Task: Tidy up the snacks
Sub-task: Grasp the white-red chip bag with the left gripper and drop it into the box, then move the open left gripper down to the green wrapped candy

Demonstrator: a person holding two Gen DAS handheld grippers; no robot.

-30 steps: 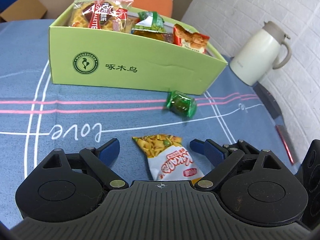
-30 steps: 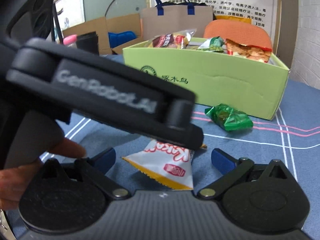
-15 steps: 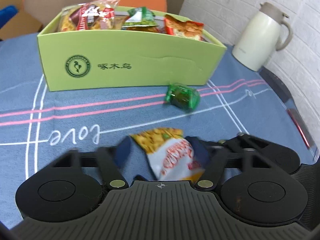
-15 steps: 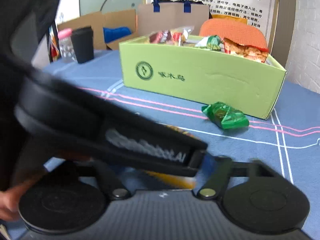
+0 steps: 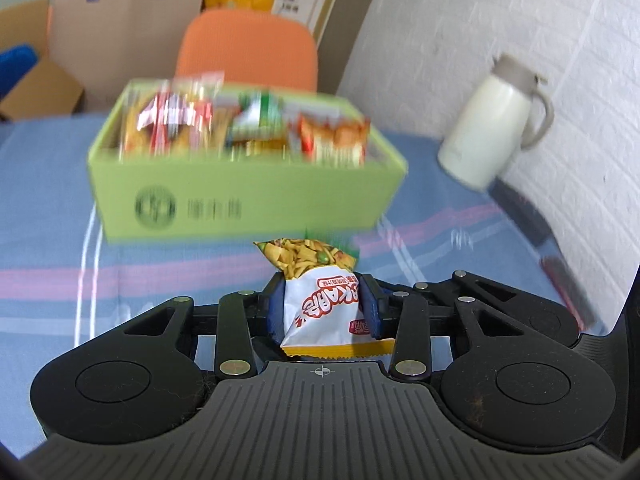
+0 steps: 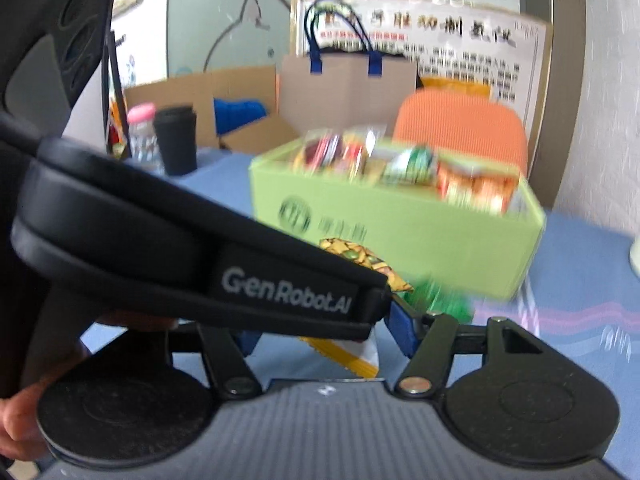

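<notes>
We hold the white snack packet (image 5: pixel 320 304) between the blue pads of our left gripper (image 5: pixel 322 306), its jaws pinching the packet at both sides, lifted above the blue counter (image 5: pixel 48 208). Just beyond it sits the green box (image 5: pixel 240 196) packed with other snacks, and a green candy (image 6: pixel 438 300) lies beside the box front. Our right gripper (image 6: pixel 328 336) sits behind the left one, jaws spread partway, gripping nothing. A cream jug (image 5: pixel 492 136) stands to the right by the wall.
</notes>
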